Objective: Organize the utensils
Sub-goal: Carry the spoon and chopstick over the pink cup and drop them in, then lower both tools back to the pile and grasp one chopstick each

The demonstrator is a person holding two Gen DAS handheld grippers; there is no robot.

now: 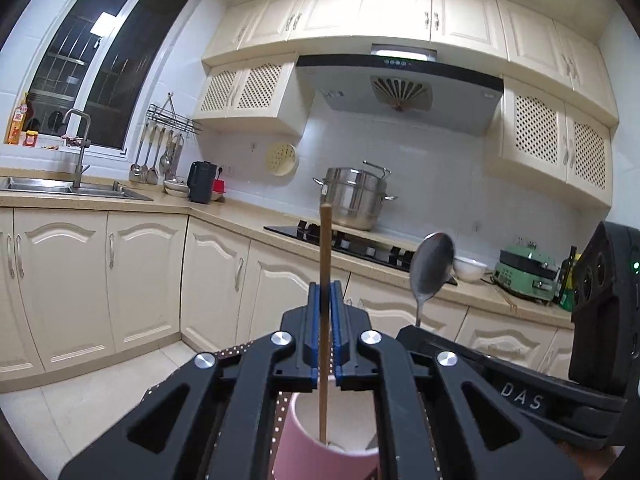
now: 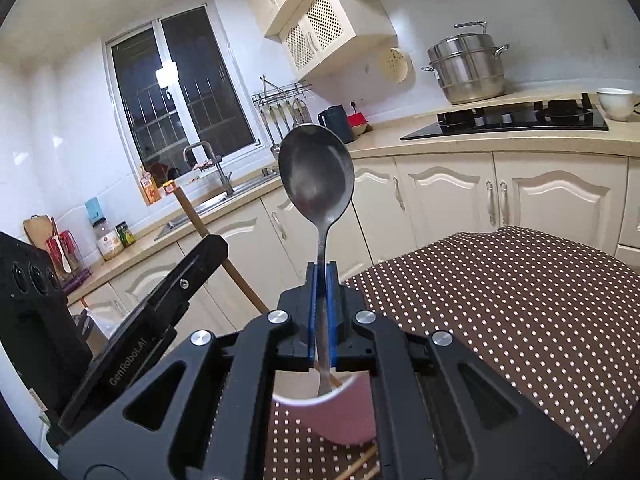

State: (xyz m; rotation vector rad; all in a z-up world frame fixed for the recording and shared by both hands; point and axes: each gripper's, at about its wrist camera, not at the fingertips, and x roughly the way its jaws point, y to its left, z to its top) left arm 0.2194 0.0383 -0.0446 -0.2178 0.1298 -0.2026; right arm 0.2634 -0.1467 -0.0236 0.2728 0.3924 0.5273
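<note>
Nearest: pink cup (image 1: 326,436) sits on the brown polka-dot tablecloth (image 2: 500,300), directly under both grippers. Left gripper (image 1: 325,292) jaws closed tight on a wooden chopstick (image 1: 325,264), held upright, lower end already down inside the cup near the bottom, top end sticking well above the blue pads (image 1: 314,308). Right gripper (image 2: 321,276) also clamped fully, gripping a metal spoon (image 2: 316,172) by its handle, bowl up, handle tip reaching into the cup mouth beside the chopstick end. In the right wrist view the left gripper sits just to the left with its chopstick leaning across; more chopsticks (image 2: 360,466) lie flat on the cloth just by the cup's base. Further out: cream base cabinets (image 1: 140,280), black gas hob (image 1: 360,246) on the counter with a steel stockpot (image 1: 354,198) behind it, white bowl (image 1: 470,268) and a green appliance (image 1: 524,276) to the right. Far left: sink (image 1: 60,186) with tap, utensil rack (image 1: 168,120) on the wall, dark window (image 1: 108,60) above
</note>
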